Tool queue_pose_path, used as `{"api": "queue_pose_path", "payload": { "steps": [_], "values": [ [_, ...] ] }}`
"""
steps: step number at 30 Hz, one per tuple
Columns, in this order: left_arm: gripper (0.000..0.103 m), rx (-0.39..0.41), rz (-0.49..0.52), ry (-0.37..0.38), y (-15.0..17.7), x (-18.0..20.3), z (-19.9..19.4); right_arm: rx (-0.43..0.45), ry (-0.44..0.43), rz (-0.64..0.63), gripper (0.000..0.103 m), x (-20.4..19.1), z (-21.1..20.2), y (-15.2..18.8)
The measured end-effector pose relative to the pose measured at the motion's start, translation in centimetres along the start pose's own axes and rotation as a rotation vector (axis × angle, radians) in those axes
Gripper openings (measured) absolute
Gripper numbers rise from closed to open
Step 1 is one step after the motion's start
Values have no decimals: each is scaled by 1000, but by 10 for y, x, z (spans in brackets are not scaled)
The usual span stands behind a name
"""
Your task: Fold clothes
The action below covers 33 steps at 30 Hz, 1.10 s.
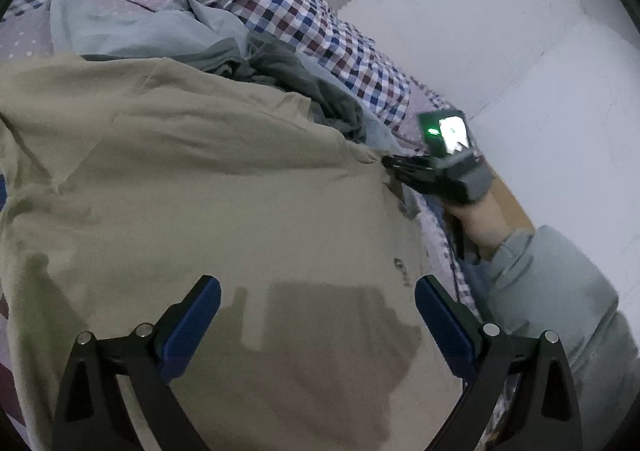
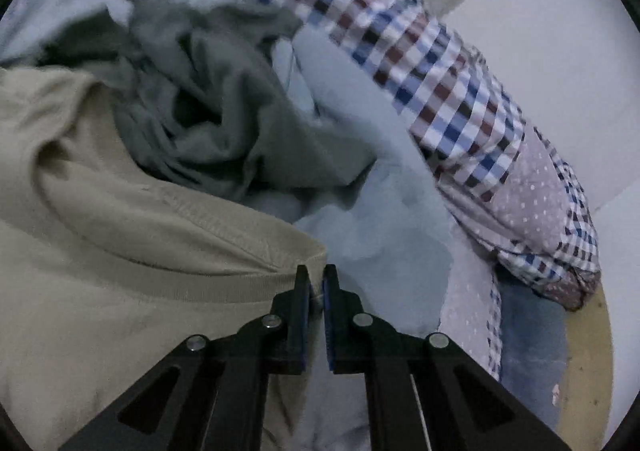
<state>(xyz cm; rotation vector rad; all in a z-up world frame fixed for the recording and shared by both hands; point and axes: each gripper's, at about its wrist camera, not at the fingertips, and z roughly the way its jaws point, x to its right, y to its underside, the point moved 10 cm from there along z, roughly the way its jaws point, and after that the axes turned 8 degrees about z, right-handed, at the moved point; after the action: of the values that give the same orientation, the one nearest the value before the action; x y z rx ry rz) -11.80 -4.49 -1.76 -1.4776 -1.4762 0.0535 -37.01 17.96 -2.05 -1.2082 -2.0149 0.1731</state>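
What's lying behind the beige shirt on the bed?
Behind the beige shirt lies a crumpled dark grey garment, then pale blue clothing and a checked quilt. The shirt hides whatever is beneath it.

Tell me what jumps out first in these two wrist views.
The big beige garment fills the foreground of both views, spread over the bed. The right gripper is shut on its hemmed corner, while the left gripper hangs open above its middle. Behind it lies a crumpled grey garment on pale blue cloth, with a checked quilt bunched along the white wall.
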Motion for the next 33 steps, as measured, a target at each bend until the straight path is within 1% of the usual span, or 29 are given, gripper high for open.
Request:
{"api": "queue_pose_path", "payload": {
  "steps": [2, 3, 4, 5, 6, 7, 8, 10, 11, 12, 14, 17, 19, 21, 23, 24, 26, 28, 29, 31, 32, 33],
  "values": [
    [100, -6, 11, -14, 2, 0, 1, -25, 50, 4, 7, -5, 11, 4],
    [100, -11, 15, -21, 3, 0, 2, -36, 75, 7, 11, -7, 16, 6],
    [100, -15, 18, -27, 4, -1, 2, -20, 97, 29, 17, -3, 12, 6],
    [100, -20, 24, -38, 5, -2, 2, -3, 117, 53, 34, 1, 7, 6],
    [100, -23, 33, -49, 6, -2, 2, 26, 113, 107, 49, 13, -6, 6],
    [100, -26, 41, -60, 6, -2, 2, 54, 106, 161, 53, 24, -19, 7],
    [100, -27, 49, -68, 7, -2, 2, 69, 75, 212, 60, 35, -32, 10],
    [100, -30, 59, -78, 8, -2, 2, 102, 24, 323, 63, 63, -61, 21],
    [100, -31, 64, -83, 8, -2, 2, 120, 3, 383, 67, 79, -78, 30],
    [100, -32, 71, -89, 9, -1, 1, 134, -11, 437, 70, 94, -97, 45],
    [100, -27, 83, -96, 8, 1, 0, 163, -38, 545, 73, 124, -135, 75],
    [100, -11, 104, -91, 6, 9, -4, 225, -10, 636, 76, 148, -193, 137],
    [100, -4, 127, -83, 7, 18, -6, 262, 11, 705, 78, 156, -222, 182],
    [100, -9, 168, -74, 11, 31, -7, 299, 32, 776, 85, 164, -250, 228],
    [100, -19, 232, -67, 18, 50, -9, 325, 53, 952, 86, 178, -263, 286],
    [100, -25, 270, -66, 23, 61, -10, 326, 56, 1009, 86, 183, -265, 303],
    [100, -27, 337, -68, 33, 84, -13, 314, 50, 1145, 86, 198, -260, 355],
    [100, -26, 393, -72, 43, 108, -15, 250, 49, 1229, 86, 216, -245, 395],
    [100, -27, 401, -61, 47, 119, -15, 216, 53, 1272, 86, 226, -239, 415],
    [100, -35, 416, -28, 57, 153, -9, 226, 68, 1342, 86, 247, -240, 448],
    [100, -39, 421, -13, 60, 169, -6, 223, 93, 1357, 86, 255, -241, 460],
    [100, -43, 432, 12, 65, 190, 0, 216, 139, 1375, 86, 264, -243, 475]
  ]
}}
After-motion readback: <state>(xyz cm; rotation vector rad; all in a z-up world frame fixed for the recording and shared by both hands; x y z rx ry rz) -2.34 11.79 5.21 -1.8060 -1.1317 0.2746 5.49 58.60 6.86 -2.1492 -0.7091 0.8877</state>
